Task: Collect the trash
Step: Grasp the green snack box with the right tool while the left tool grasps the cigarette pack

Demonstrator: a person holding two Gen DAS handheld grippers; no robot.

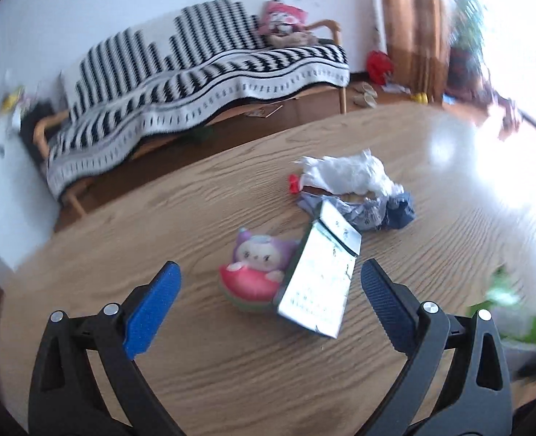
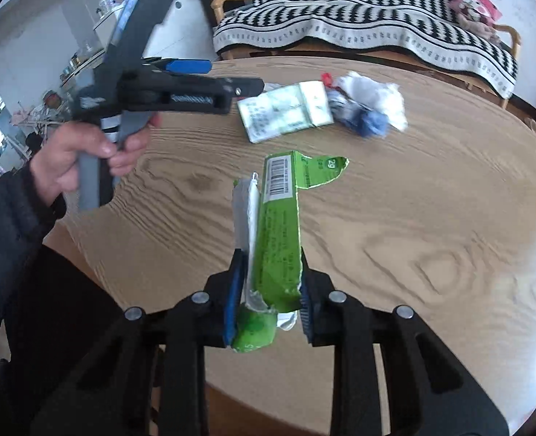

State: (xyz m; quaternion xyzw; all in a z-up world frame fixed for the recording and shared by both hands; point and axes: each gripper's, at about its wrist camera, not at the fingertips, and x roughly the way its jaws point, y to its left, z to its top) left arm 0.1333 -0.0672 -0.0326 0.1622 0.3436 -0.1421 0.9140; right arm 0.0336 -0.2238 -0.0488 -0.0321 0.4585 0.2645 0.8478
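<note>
My left gripper (image 1: pixel 269 272) is open and empty, hovering above the wooden table (image 1: pixel 231 363) just short of a flattened white and green carton (image 1: pixel 317 283). A squishy toy (image 1: pixel 257 269) lies against the carton's left side. Beyond them lie a crumpled white tissue (image 1: pixel 347 174), a crumpled blue wrapper (image 1: pixel 377 210) and a small red scrap (image 1: pixel 294 183). My right gripper (image 2: pixel 269 254) is shut on a torn green wrapper (image 2: pixel 278 225) and holds it over the table (image 2: pixel 413 218). The carton (image 2: pixel 286 110), blue wrapper (image 2: pixel 366 120) and tissue (image 2: pixel 373 98) show in the right wrist view, where the left gripper (image 2: pixel 231 80) hangs at upper left.
A sofa with a black and white throw (image 1: pixel 195 83) stands behind the table. A brown curtain (image 1: pixel 413 11) and bright window are at the right. A hand (image 2: pixel 86 152) holds the left gripper's handle. White shelves (image 2: pixel 97 18) stand at the far left.
</note>
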